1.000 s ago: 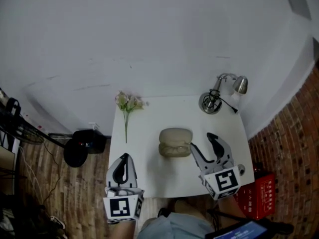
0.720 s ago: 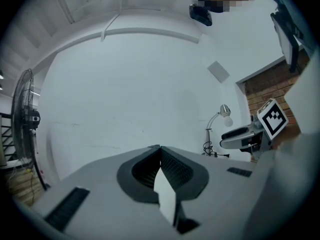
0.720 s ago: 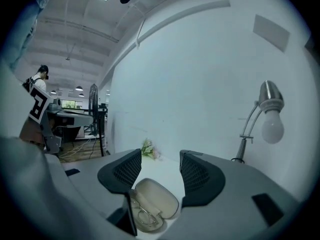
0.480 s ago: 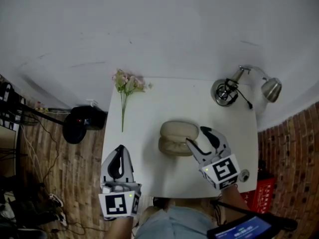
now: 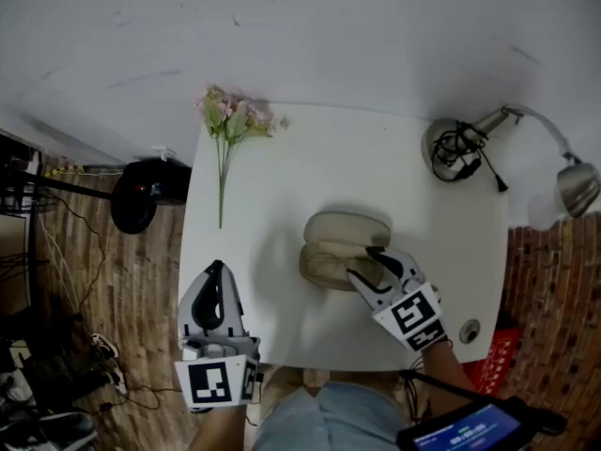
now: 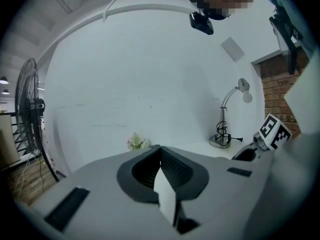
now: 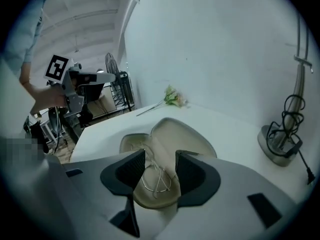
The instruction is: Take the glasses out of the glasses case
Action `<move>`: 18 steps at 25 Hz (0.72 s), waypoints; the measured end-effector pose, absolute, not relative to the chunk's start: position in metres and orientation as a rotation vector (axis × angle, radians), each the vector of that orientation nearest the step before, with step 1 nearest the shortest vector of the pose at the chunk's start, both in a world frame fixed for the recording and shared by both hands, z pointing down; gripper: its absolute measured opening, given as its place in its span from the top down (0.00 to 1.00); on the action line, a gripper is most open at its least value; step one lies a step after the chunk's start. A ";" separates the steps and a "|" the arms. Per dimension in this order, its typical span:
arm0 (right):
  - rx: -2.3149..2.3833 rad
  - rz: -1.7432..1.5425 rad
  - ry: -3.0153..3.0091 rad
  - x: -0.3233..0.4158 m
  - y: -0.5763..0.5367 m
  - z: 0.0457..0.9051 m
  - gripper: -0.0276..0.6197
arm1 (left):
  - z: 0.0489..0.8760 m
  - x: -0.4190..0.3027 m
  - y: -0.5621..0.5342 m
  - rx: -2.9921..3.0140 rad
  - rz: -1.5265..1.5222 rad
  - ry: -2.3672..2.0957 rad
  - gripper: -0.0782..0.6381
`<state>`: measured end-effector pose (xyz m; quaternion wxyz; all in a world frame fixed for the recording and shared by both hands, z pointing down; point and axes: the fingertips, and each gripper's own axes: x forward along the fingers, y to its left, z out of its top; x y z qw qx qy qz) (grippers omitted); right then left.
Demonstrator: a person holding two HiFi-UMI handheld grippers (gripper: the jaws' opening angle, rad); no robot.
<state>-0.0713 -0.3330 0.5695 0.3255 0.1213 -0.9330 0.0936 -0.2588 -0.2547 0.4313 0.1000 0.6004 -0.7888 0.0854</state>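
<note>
A beige glasses case (image 5: pixel 340 244) lies open in the middle of the white table (image 5: pixel 282 186), and shows again in the right gripper view as a case (image 7: pixel 176 132). Thin wire-framed glasses (image 7: pixel 152 178) rest in its nearer half. My right gripper (image 5: pixel 372 263) hangs over that half. Its jaws are closing, with the glasses between them, in the right gripper view (image 7: pixel 161 157). The pads do not press on the frame. My left gripper (image 5: pixel 215 274) is shut and holds nothing, by the table's front left corner, well apart from the case. Its closed tips (image 6: pixel 160 149) point across the table.
A sprig of pink flowers (image 5: pixel 228 123) lies at the table's far left. A desk lamp with a coiled cable (image 5: pixel 457 150) stands at the far right. A black fan (image 5: pixel 134 207) stands on the wooden floor to the left. A small round cap (image 5: pixel 469 330) sits near the front right corner.
Both grippers have come down. The right one tipped downward and dropped over the open case, its jaws narrowing around the glasses. The left one sank beside the table's front left corner.
</note>
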 end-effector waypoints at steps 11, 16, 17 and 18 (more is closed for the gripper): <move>0.206 0.218 -2.322 -0.067 -0.325 0.599 0.71 | 0.457 -0.260 -0.262 1.754 0.276 -2.302 0.88; 0.115 0.153 -2.259 -0.066 -0.312 0.605 0.73 | 0.454 -0.261 -0.260 1.747 0.275 -2.317 0.88; 0.108 0.159 -2.254 -0.067 -0.312 0.606 0.73 | 0.454 -0.261 -0.258 1.743 0.276 -2.319 0.88; 0.101 0.162 -2.249 -0.068 -0.311 0.608 0.73 | 0.455 -0.262 -0.257 1.732 0.275 -2.320 0.88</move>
